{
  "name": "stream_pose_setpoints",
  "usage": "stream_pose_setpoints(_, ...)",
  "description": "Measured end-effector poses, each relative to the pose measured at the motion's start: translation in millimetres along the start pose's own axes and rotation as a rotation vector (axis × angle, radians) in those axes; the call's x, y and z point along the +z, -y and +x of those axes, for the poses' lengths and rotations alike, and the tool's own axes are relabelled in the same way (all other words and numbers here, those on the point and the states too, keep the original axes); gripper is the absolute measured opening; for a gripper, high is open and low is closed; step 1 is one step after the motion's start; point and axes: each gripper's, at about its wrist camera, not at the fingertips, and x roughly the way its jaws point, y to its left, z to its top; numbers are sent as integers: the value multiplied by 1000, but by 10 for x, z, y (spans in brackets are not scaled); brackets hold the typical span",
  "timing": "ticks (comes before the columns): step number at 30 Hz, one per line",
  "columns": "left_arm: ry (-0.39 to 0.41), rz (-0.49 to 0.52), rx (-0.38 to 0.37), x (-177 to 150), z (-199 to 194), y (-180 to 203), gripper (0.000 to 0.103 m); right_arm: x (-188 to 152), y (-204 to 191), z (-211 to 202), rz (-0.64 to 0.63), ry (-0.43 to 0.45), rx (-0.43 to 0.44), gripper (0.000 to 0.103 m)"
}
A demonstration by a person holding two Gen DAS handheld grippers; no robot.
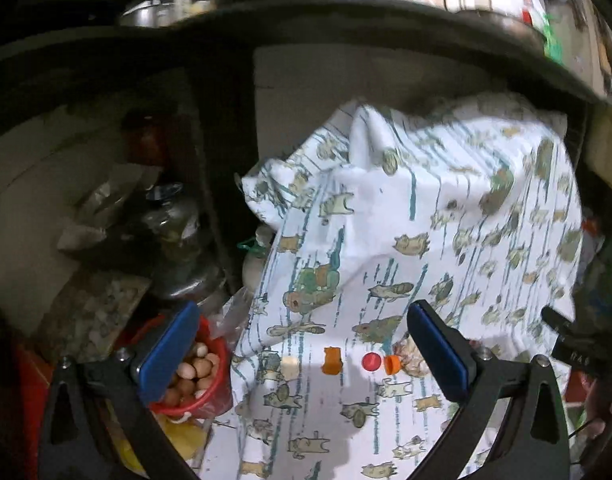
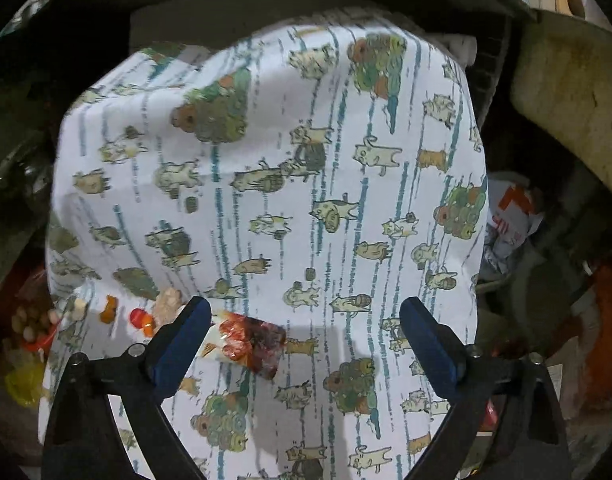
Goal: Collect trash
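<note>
A white cloth printed with cats covers a table. Small trash pieces lie on it: an orange piece, a red cap, an orange cap, a cream scrap and a crumpled pale scrap. A red and clear wrapper lies just ahead of my right gripper, near its left finger. Both grippers are open and empty. My left gripper hovers over the small pieces, which lie between its fingers.
A red bucket of eggs stands left of the table, also in the right wrist view. A yellow bag lies below it. Glass jars stand on a dark shelf to the left. Bags crowd the right.
</note>
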Motion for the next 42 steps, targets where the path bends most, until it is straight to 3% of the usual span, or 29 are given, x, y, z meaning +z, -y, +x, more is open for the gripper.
stream_pose_setpoints(3, -41, 8, -2, -20, 164, 42, 103, 10, 11, 139, 16, -40, 18, 96)
stream_pose_setpoints(8, -180, -17, -39, -70, 528, 59, 103, 49, -43, 395, 19, -97, 40, 97)
stream_pose_setpoints(13, -224, 2, -31, -123, 671, 95, 103, 55, -100, 713, -26, -126, 12, 97)
stream_pose_setpoints(17, -264, 27, -7, -161, 825, 113, 103, 21, -37, 883, 48, -196, 55, 97)
stream_pose_setpoints(23, -491, -1, -42, -318, 1289, 127, 103, 26, 4, 922, 142, -237, 132, 97)
stream_pose_setpoints(27, -568, -35, -87, -424, 1528, 196, 103, -9, 46, 939, 165, -283, 208, 97)
stream_pose_setpoints(30, -599, -33, -103, -515, 1641, 304, 102, -66, 111, 937, 145, -289, 184, 97)
stream_pose_setpoints(33, -620, -32, -157, -552, 1743, 470, 95, -80, 196, 979, 144, -316, 189, 96)
stream_pose_setpoints(36, -622, -46, -194, -587, 1833, 635, 78, -93, 288, 993, 147, -318, 170, 97)
stream_pose_setpoints(42, -585, 12, -53, -581, 1978, 829, 39, -131, 432, 998, 135, -328, 146, 96)
